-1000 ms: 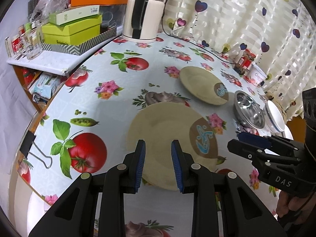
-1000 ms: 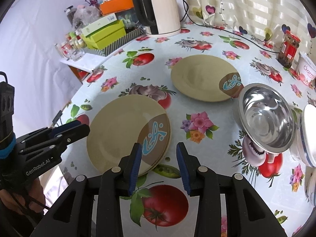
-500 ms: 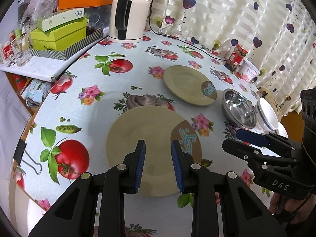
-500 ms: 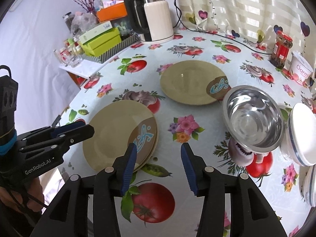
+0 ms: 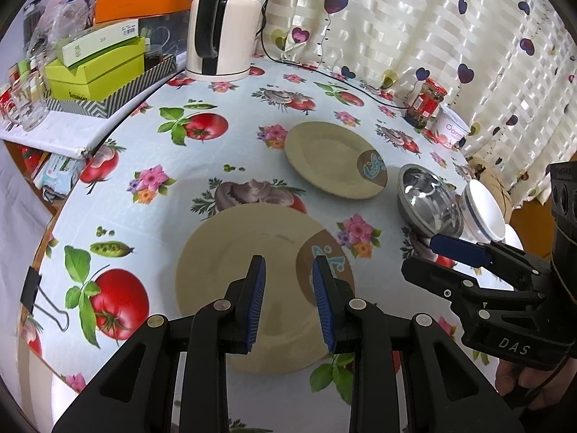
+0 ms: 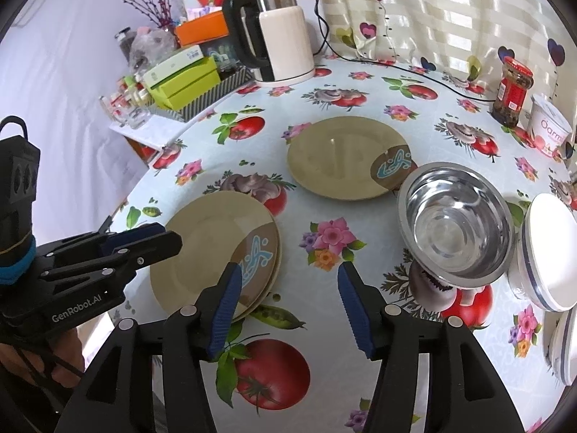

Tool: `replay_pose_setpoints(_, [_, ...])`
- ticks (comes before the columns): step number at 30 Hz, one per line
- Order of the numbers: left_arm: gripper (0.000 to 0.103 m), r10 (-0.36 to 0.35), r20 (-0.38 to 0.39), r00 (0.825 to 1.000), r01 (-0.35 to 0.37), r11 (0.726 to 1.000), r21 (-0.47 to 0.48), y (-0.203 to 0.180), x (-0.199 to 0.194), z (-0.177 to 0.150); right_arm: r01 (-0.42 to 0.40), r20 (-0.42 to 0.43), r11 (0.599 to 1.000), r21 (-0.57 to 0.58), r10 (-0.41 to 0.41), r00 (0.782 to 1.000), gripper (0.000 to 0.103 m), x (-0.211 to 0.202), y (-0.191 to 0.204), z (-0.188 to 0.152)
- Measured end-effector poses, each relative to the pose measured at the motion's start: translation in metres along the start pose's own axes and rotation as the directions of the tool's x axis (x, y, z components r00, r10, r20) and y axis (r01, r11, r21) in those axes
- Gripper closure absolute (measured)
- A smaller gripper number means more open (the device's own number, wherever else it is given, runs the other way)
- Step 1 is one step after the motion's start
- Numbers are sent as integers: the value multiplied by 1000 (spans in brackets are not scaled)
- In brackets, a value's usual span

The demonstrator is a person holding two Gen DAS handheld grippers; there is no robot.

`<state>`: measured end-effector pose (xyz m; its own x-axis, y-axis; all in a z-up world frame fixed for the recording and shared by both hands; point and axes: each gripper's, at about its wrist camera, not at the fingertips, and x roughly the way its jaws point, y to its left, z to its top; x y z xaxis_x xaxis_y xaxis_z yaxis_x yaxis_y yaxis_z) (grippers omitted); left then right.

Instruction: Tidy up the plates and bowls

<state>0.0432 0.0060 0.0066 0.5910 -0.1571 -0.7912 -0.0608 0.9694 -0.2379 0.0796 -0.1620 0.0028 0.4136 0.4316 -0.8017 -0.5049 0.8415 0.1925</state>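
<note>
A: Plates, location?
B: Stack (image 6: 212, 249) on tabletop (image 6: 360, 216), near left; single plate (image 6: 342, 158) beyond, touching steel bowl (image 6: 454, 223).
A: Fingers?
B: Left gripper (image 5: 288, 303): spread over stack, empty. Right gripper (image 6: 288, 306): opening, nothing between; white bowls (image 6: 548, 252) at right.

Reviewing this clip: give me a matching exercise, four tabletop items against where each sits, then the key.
Items:
1. stacked tan plates
2. single tan plate
3. steel bowl
4. kettle

Places:
A. at the far end of the table, by the curtain
B. mid-table, just beyond the single plate's patterned edge, beside the white bowls
C. nearest the camera, under the left gripper
D. alone in the middle of the table, beyond the stack

Pairs: 1-C, 2-D, 3-B, 4-A
</note>
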Motion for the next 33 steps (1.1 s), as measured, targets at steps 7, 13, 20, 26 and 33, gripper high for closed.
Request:
replay_pose_setpoints(7, [75, -22, -2, 1000, 22, 1000, 17, -11, 7, 14, 13, 11, 1000, 0, -13, 1000, 47, -5, -9, 10])
replay_pose_setpoints(13, [75, -35, 9, 999, 35, 999, 23, -20, 13, 29, 17, 23, 1000, -8, -17, 1000, 46, -9, -16, 23])
replay_pose_setpoints(20, [75, -48, 26, 999, 47, 998, 29, -24, 19, 46, 26, 36, 1000, -10, -26, 999, 46, -9, -28, 39])
replay_pose_setpoints(26, [75, -51, 32, 998, 50, 999, 7, -20, 27, 58, 30, 40, 1000, -9, -30, 999, 46, -6, -36, 54])
replay_pose_setpoints(33, [75, -56, 16, 998, 56, 998, -13, -17, 42, 67, 38, 38, 999, -7, -38, 999, 46, 3, -46, 70])
